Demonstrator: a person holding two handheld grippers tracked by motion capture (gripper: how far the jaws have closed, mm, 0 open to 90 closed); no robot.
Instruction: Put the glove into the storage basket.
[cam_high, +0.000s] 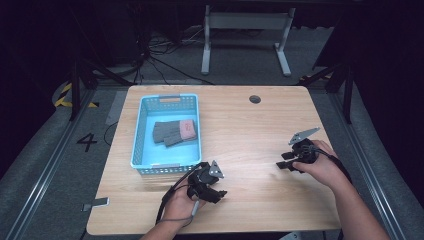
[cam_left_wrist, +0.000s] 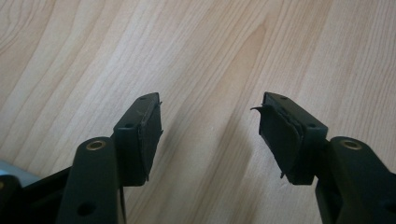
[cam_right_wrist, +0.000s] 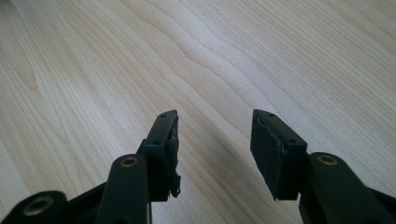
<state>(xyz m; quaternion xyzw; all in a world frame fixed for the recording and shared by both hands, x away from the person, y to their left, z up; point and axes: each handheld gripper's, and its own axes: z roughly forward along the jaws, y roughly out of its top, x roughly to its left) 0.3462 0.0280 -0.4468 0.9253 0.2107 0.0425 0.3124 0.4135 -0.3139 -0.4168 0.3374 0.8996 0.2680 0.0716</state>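
— Where is the left claw (cam_high: 218, 194)?

— Low over the bare wood of the desk (cam_high: 250, 150), near its front edge, held in the person's left hand (cam_high: 181, 204). Its jaws are spread with nothing but wood grain between them; the pads (cam_left_wrist: 150, 135) press on nothing.

— And the right claw (cam_high: 285, 164)?

— Well apart from the left one, off toward the desk's other side, in the right hand (cam_high: 325, 167). It is spread too, with only bare wood between its jaws.

— What lies closest to them?

— A blue basket (cam_high: 142, 125), just beyond the left claw and a little to its left, far from the right claw. Inside it lies a pair of grey gloves (cam_high: 172, 132) with a pink band at the cuff. Neither claw touches the basket or the gloves.
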